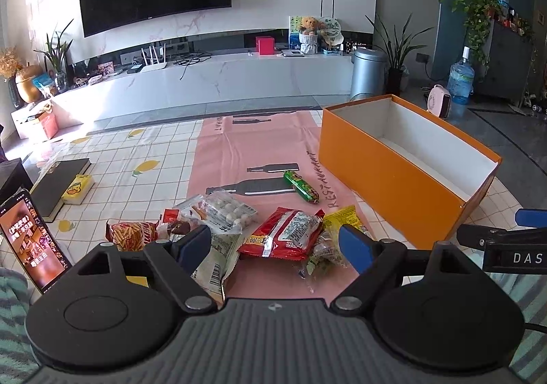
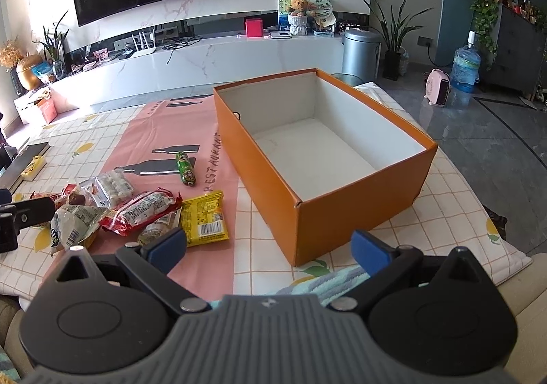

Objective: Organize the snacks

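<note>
The snacks lie in a loose heap on the pink runner (image 1: 259, 151) of the table, to the left of the orange box (image 2: 321, 213). In that heap a red packet (image 1: 285, 235) lies flat with its long axis slanting from near-left to far-right, and a yellow packet (image 2: 204, 218) just beside it has its barcode end toward the near table edge. A clear tray of white balls (image 1: 227, 209) sits at the far side of the heap, and a green sausage stick (image 1: 301, 186) lies apart from the rest, its long axis running away from the near edge and leaning slightly left, one end toward the box. The box stands open-topped with its white inside bare, its long axis running away and to the right. The left gripper (image 1: 275, 245) hangs over the heap with jaws spread wide and nothing between them; the right gripper (image 2: 268, 245) is likewise wide open and empty, near the box's closest corner. A phone (image 1: 32, 240) leans at the far left.
</note>
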Demonstrator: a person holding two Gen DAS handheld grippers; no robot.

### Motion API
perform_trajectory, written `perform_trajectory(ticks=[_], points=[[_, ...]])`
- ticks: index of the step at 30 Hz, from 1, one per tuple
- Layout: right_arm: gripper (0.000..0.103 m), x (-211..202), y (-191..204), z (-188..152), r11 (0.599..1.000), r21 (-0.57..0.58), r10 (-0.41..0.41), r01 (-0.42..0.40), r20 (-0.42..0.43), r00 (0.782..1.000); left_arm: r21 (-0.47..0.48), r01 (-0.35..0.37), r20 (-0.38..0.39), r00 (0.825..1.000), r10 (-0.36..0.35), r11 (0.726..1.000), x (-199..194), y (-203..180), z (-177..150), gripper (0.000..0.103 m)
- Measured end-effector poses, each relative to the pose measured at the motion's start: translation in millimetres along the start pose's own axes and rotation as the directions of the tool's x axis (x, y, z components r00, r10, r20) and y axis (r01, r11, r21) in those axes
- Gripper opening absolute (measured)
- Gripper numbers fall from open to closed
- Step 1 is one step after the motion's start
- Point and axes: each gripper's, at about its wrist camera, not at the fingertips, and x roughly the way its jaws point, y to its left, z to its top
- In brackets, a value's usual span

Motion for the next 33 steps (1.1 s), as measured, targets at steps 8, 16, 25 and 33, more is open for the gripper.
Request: perform_trajectory(ticks=[8, 16, 25, 33], points=[[0.099, 0.8, -0.3, 0.1, 1.000, 0.002, 0.000, 0.000, -0.005, 1.000, 0.003, -0.004, -0.001, 1.000, 0.004, 1.000, 1.2, -0.4, -0.1, 0.099], [0.099, 1.6, -0.9, -0.2, 1.000, 0.002, -0.004, 0.004, -0.007, 1.000, 0.007, -0.005, -0.007, 1.000, 0.005, 1.000, 2.1, -1.9, 0.6, 0.099], [0.099, 1.9, -2.2, 0.5, 1.000, 0.008, -0.006, 0.006, -0.008, 1.000, 0.012, -0.007, -0.005, 1.000, 0.008, 1.000, 2.0, -2.6, -0.5, 0.099], [0.099, 4.3, -1.6, 1.3, 1.000, 0.010, -0.007, 0.008, -0.012, 1.000, 0.013, -0.010, -0.009, 1.000, 0.010, 1.000, 2.9, -0.2, 0.3, 0.099]])
